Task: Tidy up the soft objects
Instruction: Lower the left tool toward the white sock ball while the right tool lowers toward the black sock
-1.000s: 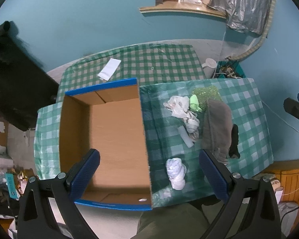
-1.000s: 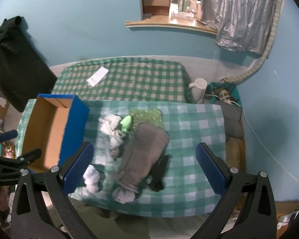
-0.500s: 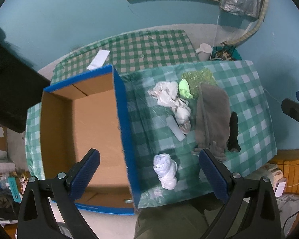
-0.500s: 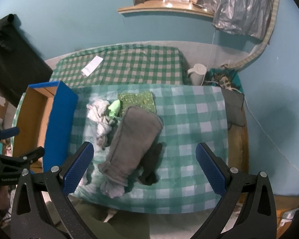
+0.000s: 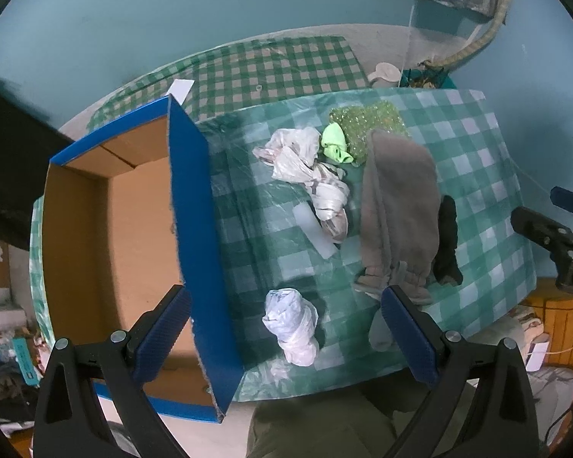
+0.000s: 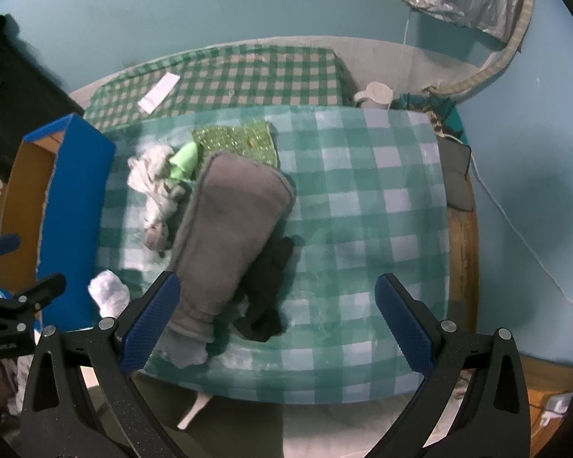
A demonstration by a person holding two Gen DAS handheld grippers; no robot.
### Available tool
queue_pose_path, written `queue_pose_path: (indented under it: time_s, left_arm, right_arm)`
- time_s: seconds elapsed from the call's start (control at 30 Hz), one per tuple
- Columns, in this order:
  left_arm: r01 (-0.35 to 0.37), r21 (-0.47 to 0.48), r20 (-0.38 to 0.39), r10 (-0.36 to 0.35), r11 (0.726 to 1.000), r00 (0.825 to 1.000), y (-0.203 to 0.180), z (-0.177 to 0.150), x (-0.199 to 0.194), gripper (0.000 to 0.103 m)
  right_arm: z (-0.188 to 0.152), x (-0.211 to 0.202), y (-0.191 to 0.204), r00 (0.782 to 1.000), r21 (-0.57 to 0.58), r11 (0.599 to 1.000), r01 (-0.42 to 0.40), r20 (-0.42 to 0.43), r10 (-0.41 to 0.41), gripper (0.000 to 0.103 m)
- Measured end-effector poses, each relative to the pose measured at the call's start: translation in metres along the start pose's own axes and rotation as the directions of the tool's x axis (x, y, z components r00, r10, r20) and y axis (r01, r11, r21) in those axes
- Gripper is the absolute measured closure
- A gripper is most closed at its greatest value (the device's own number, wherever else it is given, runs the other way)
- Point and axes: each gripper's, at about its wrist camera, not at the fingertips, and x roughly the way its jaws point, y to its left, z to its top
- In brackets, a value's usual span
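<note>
An open cardboard box (image 5: 141, 229) with blue outer walls (image 6: 76, 198) stands at the table's left. Beside it lie soft items: a folded grey cloth (image 5: 399, 206) (image 6: 229, 229), a black piece (image 5: 447, 240) (image 6: 267, 290), a white rolled bundle (image 5: 292, 324) (image 6: 109, 292), crumpled pale cloth (image 5: 309, 175) (image 6: 156, 187), a lime green piece (image 5: 334, 145) (image 6: 185, 160) and a sparkly green cloth (image 5: 370, 122) (image 6: 237, 141). My left gripper (image 5: 286, 339) hangs open above the white bundle. My right gripper (image 6: 279, 324) is open above the black piece. Neither holds anything.
A second checkered table (image 6: 229, 76) with a white paper slip (image 6: 158, 91) stands behind. A white kettle (image 6: 378, 93) sits at the far right corner. Dark fabric (image 5: 4, 160) hangs at left. The person's lap (image 5: 317, 420) is below the table edge.
Both grippers shifted rightward and lowered toward the cloth pile; the box slid left in both views. Jaws stay open, nothing taken.
</note>
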Motion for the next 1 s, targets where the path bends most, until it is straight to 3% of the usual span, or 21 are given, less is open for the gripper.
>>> queue_pose_path:
  time_s: [0.43,1.0]
  left_arm:
    - [-0.036,-0.005,-0.062,0.035,0.999,0.997,-0.014,-0.008,0.034,0.003]
    - [-0.059,-0.136,-0.148,0.038,0.989,0.988,0.001,-0.022,0.072,0.003]
  right_arm:
    - [-0.009,0.043,-0.002,0.998,-0.041,0.999,0.004,-0.063,-0.007,0.001]
    - [-0.018,0.096,0.004,0.987,-0.119,0.993,0.004,-0.162,-0.024,0.001]
